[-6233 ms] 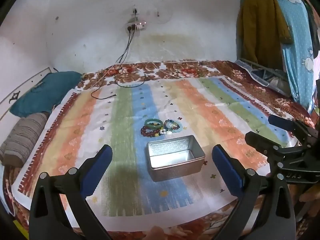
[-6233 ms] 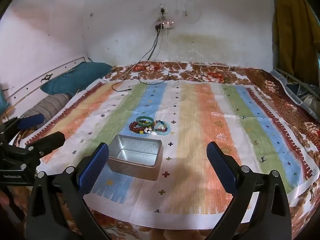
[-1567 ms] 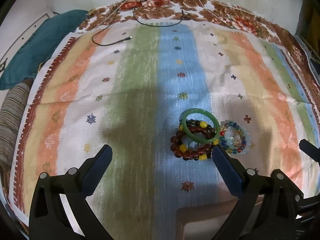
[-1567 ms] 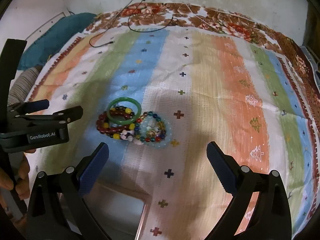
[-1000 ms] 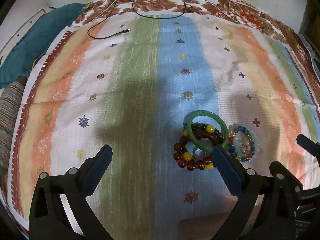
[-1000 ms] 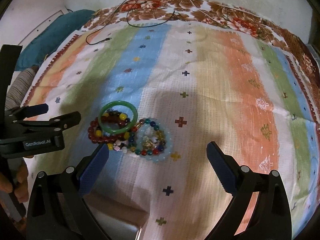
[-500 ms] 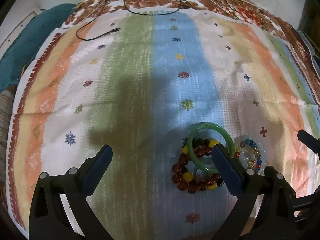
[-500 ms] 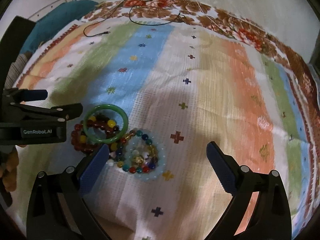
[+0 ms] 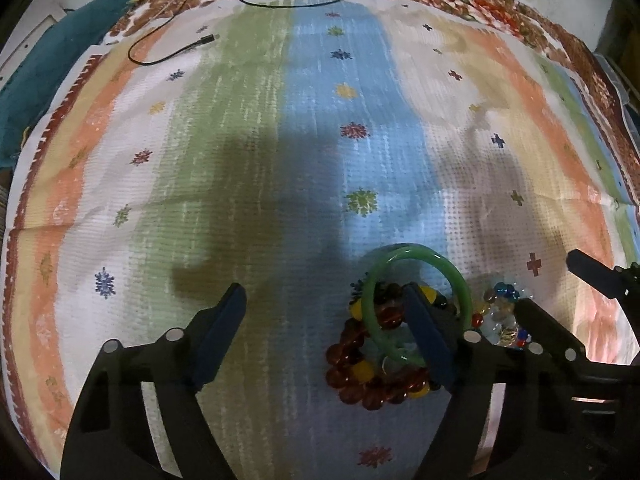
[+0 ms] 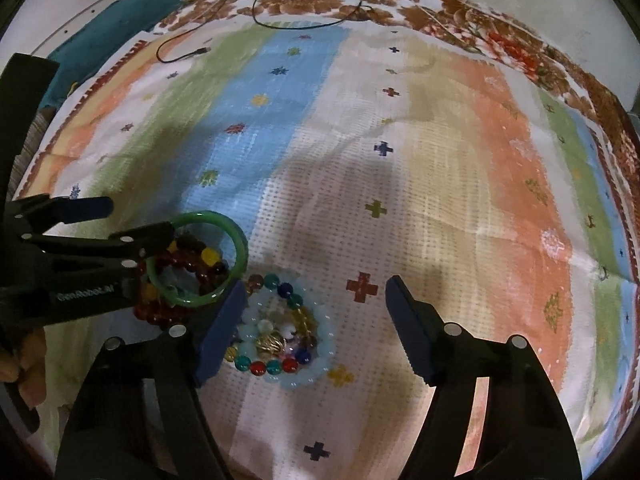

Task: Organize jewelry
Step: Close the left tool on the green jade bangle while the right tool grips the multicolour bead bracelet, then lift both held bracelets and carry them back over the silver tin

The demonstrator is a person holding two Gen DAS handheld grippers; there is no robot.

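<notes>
- Bangle: green, lying tilted on the red beads, on the blue stripe of the mat. Your left claw's right finger reaches inside the ring; whether it touches the bangle you cannot tell.
- Left claw: jaws well apart, gripping nothing. Left finger over bare mat.
- Pale-blue bracelet with mixed coloured beads inside it lies just right of the bangle pile.
- Right claw: jaws wide apart, empty. Its left finger covers that bracelet's left edge, just beside the bangle; contact unclear.
- Your two claws sit close together at the pile.
- Open mat ahead and to the right.
- Black cable and teal pillow lie well off at the far left edge.
</notes>
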